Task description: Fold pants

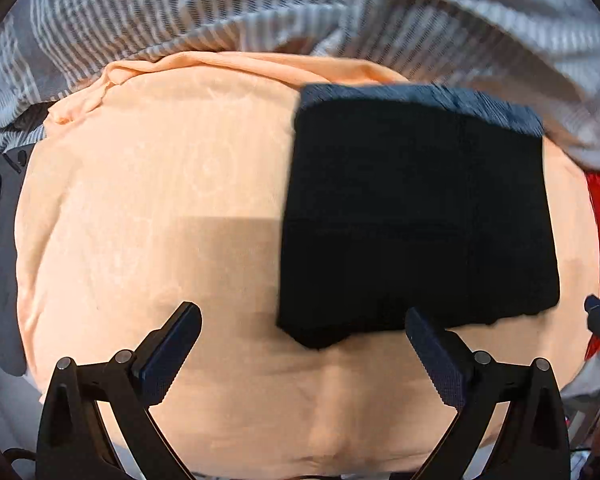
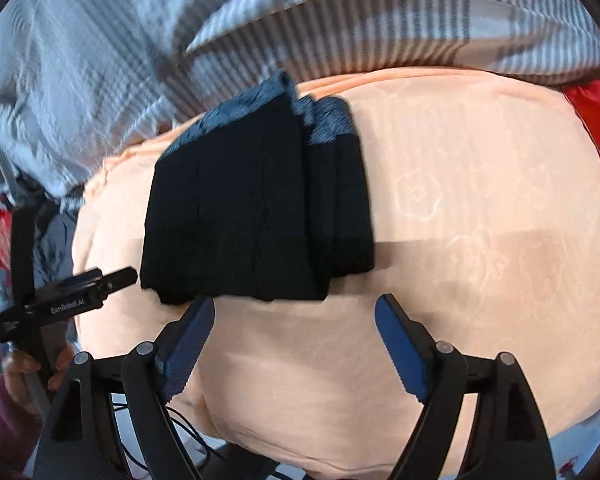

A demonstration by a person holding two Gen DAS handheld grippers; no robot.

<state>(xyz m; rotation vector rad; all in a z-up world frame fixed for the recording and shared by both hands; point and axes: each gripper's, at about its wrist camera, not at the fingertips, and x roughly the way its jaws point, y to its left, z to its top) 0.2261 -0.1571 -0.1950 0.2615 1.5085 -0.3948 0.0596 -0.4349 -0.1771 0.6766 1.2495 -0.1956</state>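
Where striped bedding (image 1: 260, 4) ends, peach sheet (image 1: 160, 200) spreads

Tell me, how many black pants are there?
1. The folded pants lie on the peach cloth, just beyond both open grippers' fingers. Others could hide under the striped blanket.

The pants (image 1: 416, 216) are a matt black cloth with a ribbed knit waistband (image 2: 324, 120) that reads greyer in the light. Under them, the peach sheet (image 1: 160, 200) is smooth cloth with a faint sheen and a woven flower pattern. The striped bedding (image 1: 260, 4) behind is crinkled grey-and-white cloth. My left gripper (image 1: 302, 334) and right gripper (image 2: 294, 318) are matt black plastic, with dull metal pivot pins; their pads (image 2: 400, 352) look like textured blue rubber with serrated edges.
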